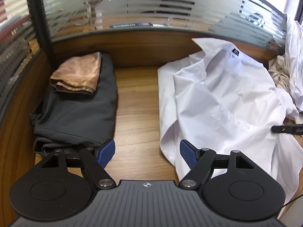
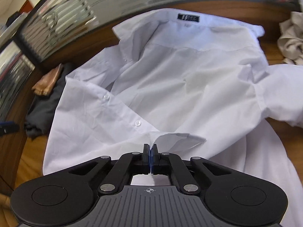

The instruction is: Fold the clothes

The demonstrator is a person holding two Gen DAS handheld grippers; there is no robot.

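white shirt (image 2: 180,87) spread across frame centre on wooden desk (image 1: 136,102), hem pinched by right gripper (image 2: 150,149), left gripper (image 1: 147,152) spread wide over bare wood, folded dark garment (image 1: 79,109) seen fully only at left of left view, striped glass partition (image 1: 132,5) behind

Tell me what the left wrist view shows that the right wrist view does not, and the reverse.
Only the left wrist view shows the left gripper, its jaws wide open over bare wooden desk, holding nothing, and the bronze patterned cloth's full top face on the dark garment.

Only the right wrist view shows the right gripper, jaws shut on the white shirt at its front edge, plus the shirt's buttons.

Both show the shirt with its dark collar label, the folded pile, the beige crumpled fabric and the striped glass partition.
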